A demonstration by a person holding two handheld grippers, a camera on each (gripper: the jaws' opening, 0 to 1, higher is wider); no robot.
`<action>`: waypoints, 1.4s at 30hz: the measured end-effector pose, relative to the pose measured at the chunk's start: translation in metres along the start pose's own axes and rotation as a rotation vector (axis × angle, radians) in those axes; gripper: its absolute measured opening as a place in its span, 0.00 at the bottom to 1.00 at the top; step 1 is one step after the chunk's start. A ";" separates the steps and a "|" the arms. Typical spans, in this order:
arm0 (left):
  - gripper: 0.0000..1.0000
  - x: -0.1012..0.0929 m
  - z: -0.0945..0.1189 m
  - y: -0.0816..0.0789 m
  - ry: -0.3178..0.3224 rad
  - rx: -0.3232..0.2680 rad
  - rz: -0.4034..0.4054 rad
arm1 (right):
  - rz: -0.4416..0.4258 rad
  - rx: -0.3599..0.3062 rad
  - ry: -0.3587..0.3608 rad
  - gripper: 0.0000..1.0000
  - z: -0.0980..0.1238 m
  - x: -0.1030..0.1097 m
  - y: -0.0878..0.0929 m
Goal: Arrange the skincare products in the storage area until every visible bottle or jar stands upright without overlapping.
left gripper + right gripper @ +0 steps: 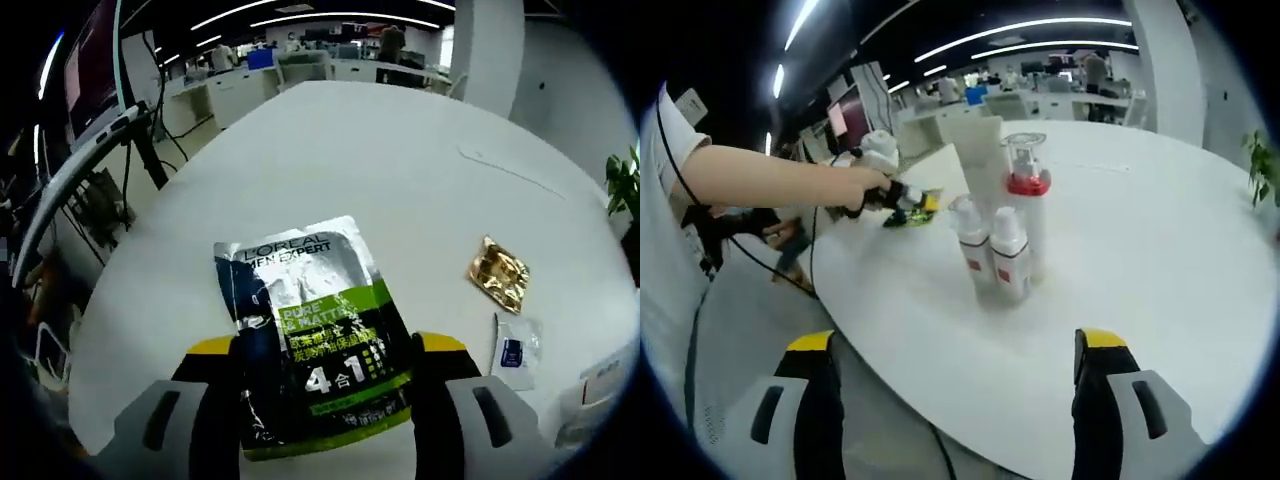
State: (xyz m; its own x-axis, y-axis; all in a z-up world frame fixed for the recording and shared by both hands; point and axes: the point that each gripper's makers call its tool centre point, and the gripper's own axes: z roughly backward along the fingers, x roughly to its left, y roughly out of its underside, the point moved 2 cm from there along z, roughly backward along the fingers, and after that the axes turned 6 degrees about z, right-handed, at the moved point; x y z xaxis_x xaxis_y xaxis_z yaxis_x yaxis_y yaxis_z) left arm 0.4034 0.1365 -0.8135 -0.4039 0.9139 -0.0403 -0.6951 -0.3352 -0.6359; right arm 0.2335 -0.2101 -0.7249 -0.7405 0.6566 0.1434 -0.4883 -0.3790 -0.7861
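Lying between wide-apart left jaws, flat sachet (312, 335); right jaws spread, empty.

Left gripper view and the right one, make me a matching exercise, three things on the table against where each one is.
Things:
1. silver sachet
2. gold packet
3. red-collared pump bottle

Places:
A. standing upright among the white bottles
B. lying flat between the left gripper's jaws
C. lying flat on the white table, right of the sachet

Pairs: 1-B, 2-C, 3-A
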 end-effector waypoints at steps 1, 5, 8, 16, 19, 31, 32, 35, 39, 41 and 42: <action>0.63 0.001 0.001 0.001 0.008 -0.006 -0.011 | 0.001 0.000 -0.001 0.96 0.000 0.000 0.000; 0.55 0.001 0.010 0.005 0.032 -0.026 -0.043 | 0.006 0.000 -0.001 0.96 0.000 0.000 0.000; 0.25 -0.002 0.015 0.008 0.070 -0.039 -0.011 | 0.011 0.003 -0.005 0.96 -0.001 0.001 0.000; 0.13 -0.002 0.018 0.004 0.112 -0.081 -0.038 | 0.022 0.004 -0.002 0.96 -0.001 0.001 -0.001; 0.10 -0.004 0.022 0.001 0.149 -0.094 -0.059 | 0.024 0.001 0.000 0.96 -0.001 0.001 -0.001; 0.05 -0.016 0.054 0.012 0.285 -0.155 -0.140 | 0.032 -0.022 -0.005 0.94 0.001 0.002 -0.006; 0.05 -0.016 0.061 0.014 0.304 -0.163 -0.148 | 0.029 -0.029 -0.005 0.93 0.002 0.002 -0.008; 0.05 -0.021 0.079 0.016 0.339 -0.188 -0.162 | -0.003 -0.058 -0.009 0.92 0.004 -0.002 -0.012; 0.05 -0.029 0.092 0.009 0.396 -0.223 -0.176 | -0.015 -0.074 -0.006 0.91 0.005 -0.001 -0.012; 0.05 -0.032 0.109 0.006 0.444 -0.246 -0.188 | -0.007 -0.083 -0.002 0.89 0.007 0.000 -0.015; 0.05 -0.032 0.112 0.005 0.454 -0.253 -0.192 | 0.004 -0.092 0.002 0.87 0.007 -0.001 -0.018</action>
State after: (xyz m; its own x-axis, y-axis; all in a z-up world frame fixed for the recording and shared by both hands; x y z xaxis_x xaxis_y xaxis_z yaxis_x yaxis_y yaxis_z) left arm 0.3457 0.0798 -0.7290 0.0518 0.9789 -0.1975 -0.5441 -0.1381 -0.8276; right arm 0.2395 -0.2090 -0.7067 -0.7413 0.6568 0.1385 -0.4403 -0.3201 -0.8388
